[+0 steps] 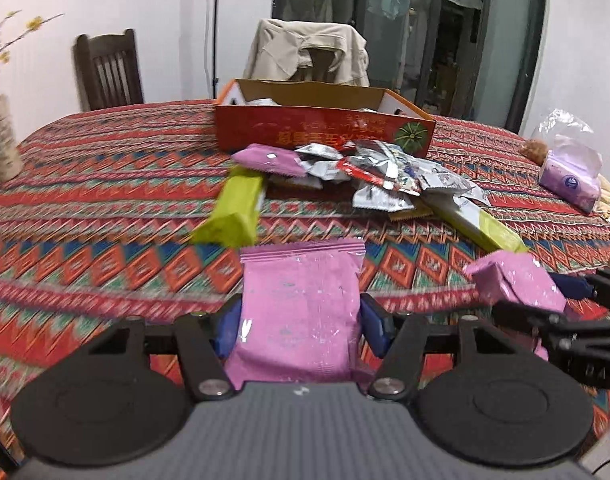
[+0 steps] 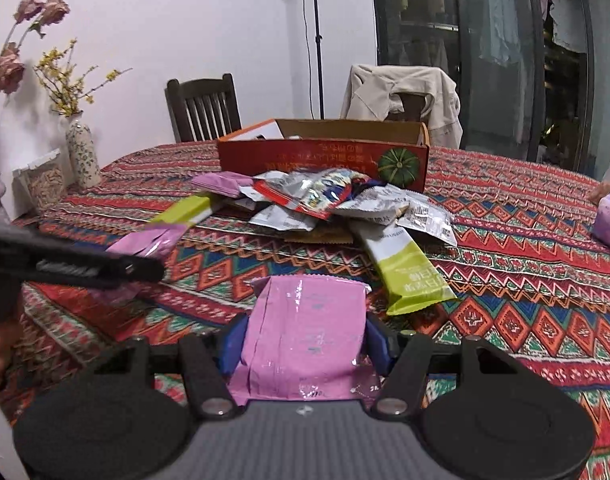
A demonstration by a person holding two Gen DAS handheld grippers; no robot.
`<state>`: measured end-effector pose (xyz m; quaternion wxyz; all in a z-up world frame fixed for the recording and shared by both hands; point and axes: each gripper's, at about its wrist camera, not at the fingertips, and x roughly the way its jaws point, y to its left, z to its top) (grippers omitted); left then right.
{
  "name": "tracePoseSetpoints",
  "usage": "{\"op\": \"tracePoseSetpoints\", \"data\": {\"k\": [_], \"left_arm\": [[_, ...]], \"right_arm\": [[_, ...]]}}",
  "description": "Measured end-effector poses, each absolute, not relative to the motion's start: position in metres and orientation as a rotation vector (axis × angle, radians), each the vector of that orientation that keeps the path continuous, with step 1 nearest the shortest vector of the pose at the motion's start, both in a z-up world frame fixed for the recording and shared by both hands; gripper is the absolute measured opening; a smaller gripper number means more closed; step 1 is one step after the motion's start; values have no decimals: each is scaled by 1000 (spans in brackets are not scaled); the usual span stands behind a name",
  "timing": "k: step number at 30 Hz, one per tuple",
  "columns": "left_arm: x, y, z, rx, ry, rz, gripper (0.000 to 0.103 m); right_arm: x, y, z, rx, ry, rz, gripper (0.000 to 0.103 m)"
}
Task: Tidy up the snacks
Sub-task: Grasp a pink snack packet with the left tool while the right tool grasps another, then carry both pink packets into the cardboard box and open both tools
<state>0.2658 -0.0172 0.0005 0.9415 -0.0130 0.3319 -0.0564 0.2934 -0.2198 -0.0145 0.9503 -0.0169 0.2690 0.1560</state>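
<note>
Left gripper (image 1: 300, 322) jaws clamped on 1 pink packet (image 1: 299, 312); right gripper (image 2: 303, 340) jaws clamped on another pink packet (image 2: 305, 332). Both held above table (image 1: 105, 208), near snack pile (image 1: 377, 176) beside orange box (image 1: 321, 128).

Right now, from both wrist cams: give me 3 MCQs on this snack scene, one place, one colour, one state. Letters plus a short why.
1. Where does the snack pile lie relative to the orange box?
A. inside it
B. on the tablecloth in front of it
C. behind it

2. What colour is the packet in each gripper?
A. pink
B. silver
C. green

3. What state is the left gripper in?
A. open and empty
B. shut on a packet
C. out of view

Answers:
1 B: the snack pile sits on the tablecloth, on the camera side of the orange box.
2 A: the left pink packet and the right pink packet are both pink.
3 B: the left gripper has its blue pads pressed on the packet's sides.
</note>
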Motion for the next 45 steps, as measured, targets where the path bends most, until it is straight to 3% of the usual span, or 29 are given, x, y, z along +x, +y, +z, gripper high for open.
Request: {"op": "tracePoseSetpoints", "data": {"k": [14,23,45], "left_arm": [[174,6,42,-39,537,-43,62],[158,6,53,-71,504,-64,62],[246,15,72,14,426,-47,62]], "right_arm": [[203,-208,27,-68,383,324,60],[179,-215,37,-59,327,338,60],[260,-225,69,-94,216,313,60]]}}
